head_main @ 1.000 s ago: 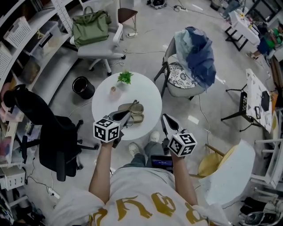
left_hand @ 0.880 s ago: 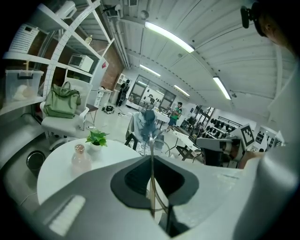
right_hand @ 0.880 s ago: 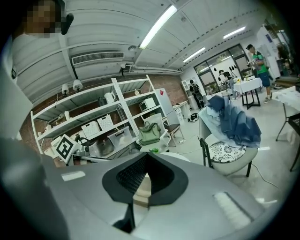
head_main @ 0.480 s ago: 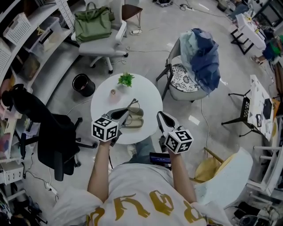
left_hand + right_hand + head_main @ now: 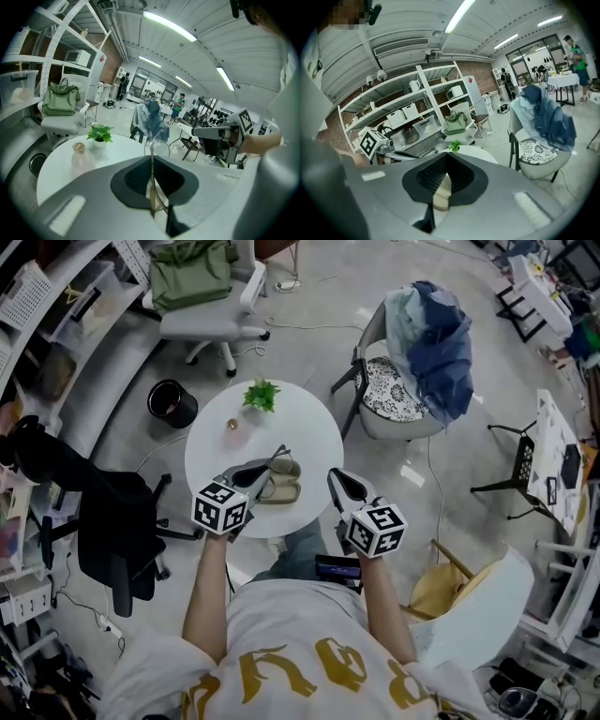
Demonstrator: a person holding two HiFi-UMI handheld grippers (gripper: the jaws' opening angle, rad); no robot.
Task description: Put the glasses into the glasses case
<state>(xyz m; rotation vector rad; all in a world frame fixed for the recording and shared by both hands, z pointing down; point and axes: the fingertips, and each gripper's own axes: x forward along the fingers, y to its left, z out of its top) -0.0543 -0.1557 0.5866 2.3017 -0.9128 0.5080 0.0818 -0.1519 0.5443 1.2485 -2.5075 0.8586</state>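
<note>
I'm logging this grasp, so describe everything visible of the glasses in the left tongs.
The glasses are thin and wire-framed, seemingly metal, with clear lenses. The left tongs are shut on the frame, seen edge-on: one rounded lens rim stands past the tips and thin wires run down between the jaws. From the head view they jut over the open khaki case on the white table; contact with it cannot be told.

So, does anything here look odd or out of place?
Nothing spilled or broken. Only the glasses look unusual: pinched edge-on between the jaws of the left gripper, not yet inside the open glasses case.
</note>
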